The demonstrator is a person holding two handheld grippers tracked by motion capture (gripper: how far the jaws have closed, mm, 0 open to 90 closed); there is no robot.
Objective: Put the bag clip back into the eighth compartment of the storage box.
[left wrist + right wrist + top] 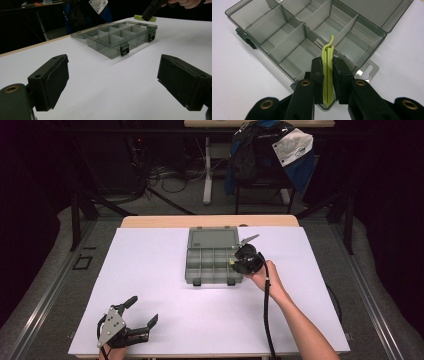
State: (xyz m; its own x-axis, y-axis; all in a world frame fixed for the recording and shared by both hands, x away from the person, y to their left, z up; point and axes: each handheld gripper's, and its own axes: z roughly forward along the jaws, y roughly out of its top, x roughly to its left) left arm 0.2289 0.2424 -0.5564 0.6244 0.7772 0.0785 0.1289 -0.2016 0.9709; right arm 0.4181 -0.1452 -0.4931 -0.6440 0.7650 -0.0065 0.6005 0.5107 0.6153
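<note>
Lime-green plastic piece (328, 75), thin and flat, is pinched edge-on between the black jaws of the right gripper (328, 65); pads press on both its faces. Its curled upper tip stands above the jaw ends. From the left gripper view the same green piece (145, 18) shows low by the far end of the box, under the right gripper (153, 10).

Held piece hangs over the near end of the grey translucent compartment box (294, 42), above a cell by the hanger tab; whether it touches the box wall, cannot tell. Box lid lies folded back flat. Compartments look bare. Two black latches sit on the front wall.

High view: right gripper (246, 259) at the right end of the box (212, 255), the person's hand (265, 275) behind it, cable trailing toward the table edge.

Left gripper (141, 310) rests near the front left of the white table (165, 285), well apart from the box. Its jaws stand wide, nothing between them; left gripper (112, 82) faces the box (117, 37) across bare tabletop.
</note>
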